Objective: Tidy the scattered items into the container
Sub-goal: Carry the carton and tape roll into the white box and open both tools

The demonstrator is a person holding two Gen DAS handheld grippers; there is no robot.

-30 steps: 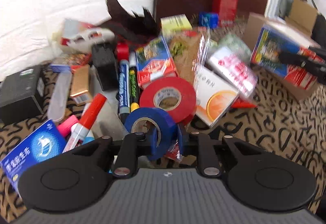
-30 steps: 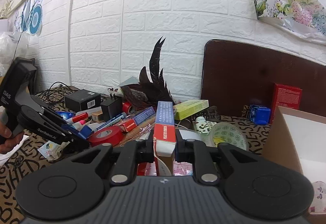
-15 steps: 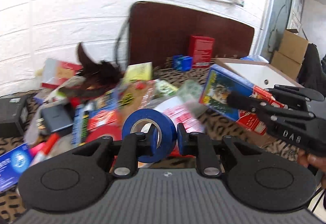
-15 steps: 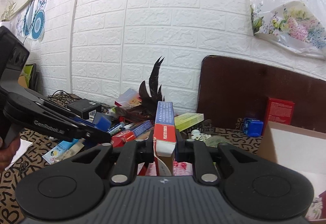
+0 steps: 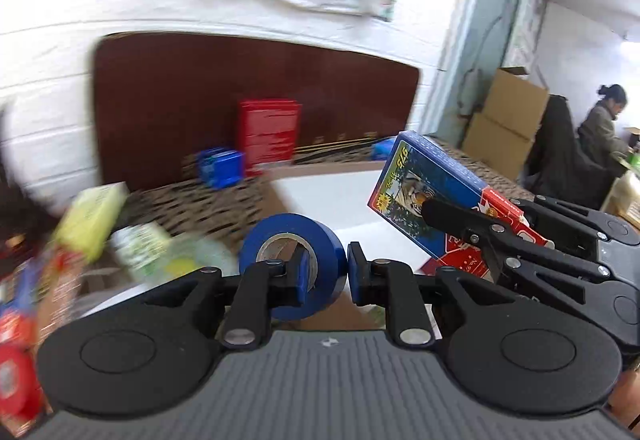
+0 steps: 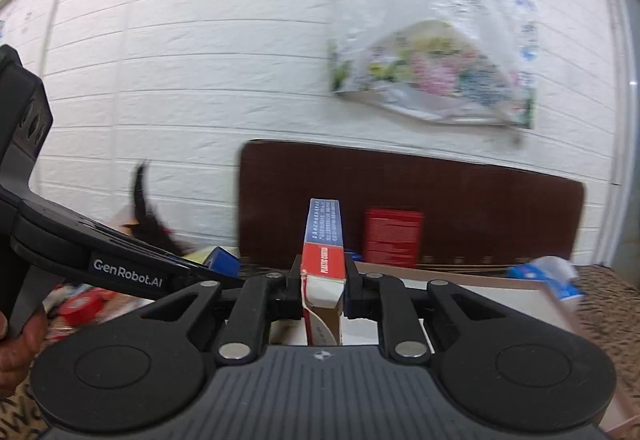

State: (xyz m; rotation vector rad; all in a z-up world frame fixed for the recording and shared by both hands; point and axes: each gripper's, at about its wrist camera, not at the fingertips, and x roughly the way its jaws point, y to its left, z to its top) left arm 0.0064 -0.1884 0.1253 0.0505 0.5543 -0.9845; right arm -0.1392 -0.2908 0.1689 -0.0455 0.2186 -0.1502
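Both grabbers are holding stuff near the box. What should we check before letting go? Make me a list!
1. Left gripper grips the blue tape roll: ok, one finger goes through the hole and the other presses the outside.
2. Right gripper grips the card box: ok, clamped upright between both fingers.
3. Cardboard container is open: ok, its white inside shows.
4. Tape roll is over the opening: ok, the white inside shows just behind and below it.
5. Card box is over the opening: cannot tell, the rim lies just ahead.
6. The two grippers keep apart: ok, a gap shows in the left wrist view, but it is small.
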